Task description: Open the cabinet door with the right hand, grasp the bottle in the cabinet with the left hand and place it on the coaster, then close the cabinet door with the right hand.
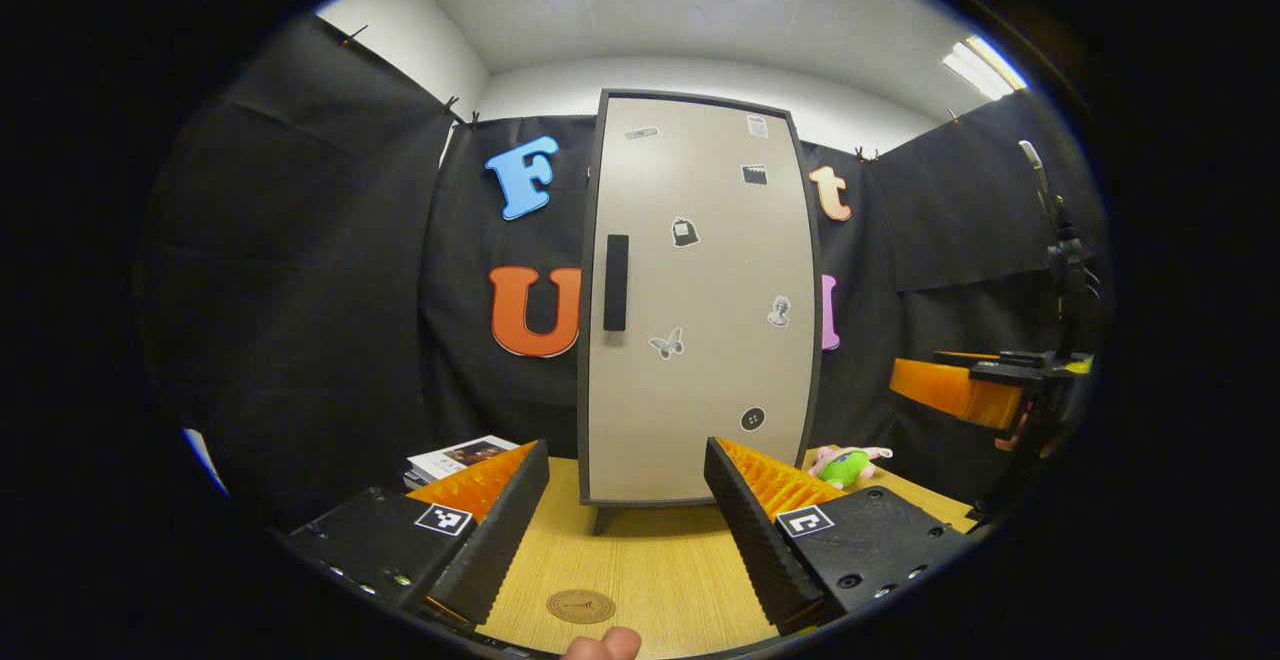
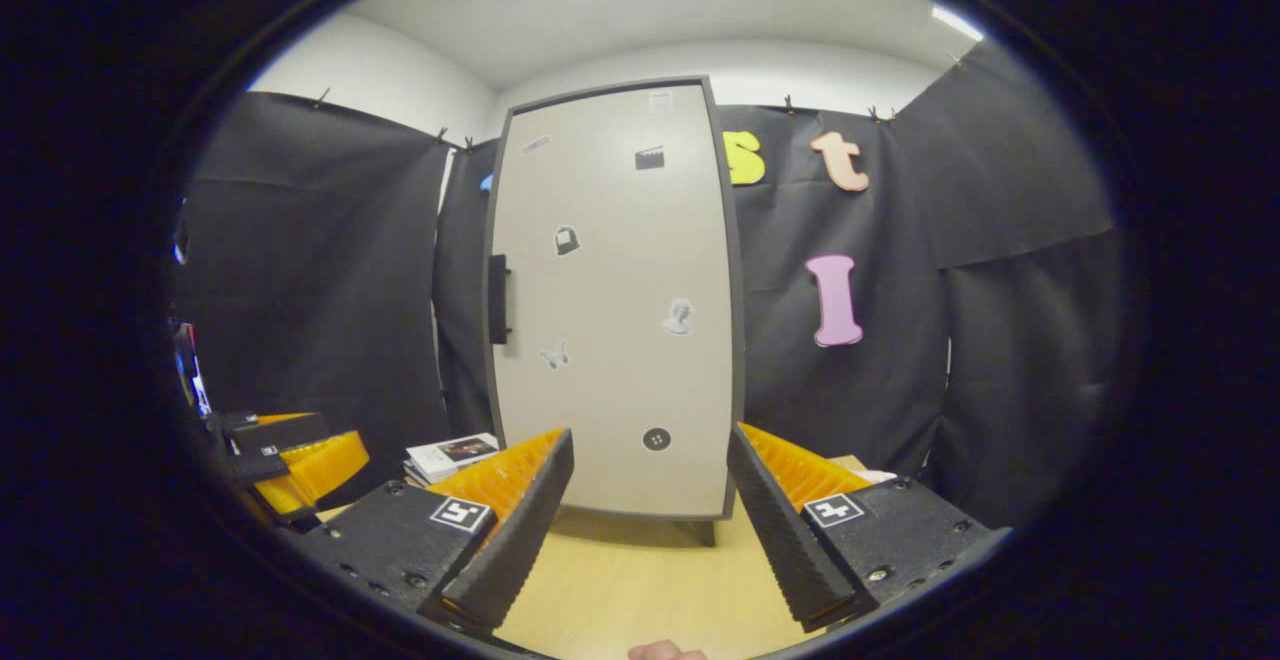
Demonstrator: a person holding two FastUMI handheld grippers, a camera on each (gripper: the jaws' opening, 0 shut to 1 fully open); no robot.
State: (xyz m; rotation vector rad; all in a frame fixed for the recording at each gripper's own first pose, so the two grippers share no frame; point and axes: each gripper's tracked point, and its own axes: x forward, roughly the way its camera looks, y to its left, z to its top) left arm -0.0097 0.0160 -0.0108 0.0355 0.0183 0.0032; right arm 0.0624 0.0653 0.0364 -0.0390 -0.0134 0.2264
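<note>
Cabinet door (image 1: 700, 300) — stickers, nothing legible

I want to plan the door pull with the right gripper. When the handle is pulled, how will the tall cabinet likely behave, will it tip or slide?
The cabinet looks tall and narrow and stands on small feet on the table, so it may rock or slide. Its handle sits about mid-height, which probably limits tipping. A slow pull with the open right gripper seems safer.
</note>
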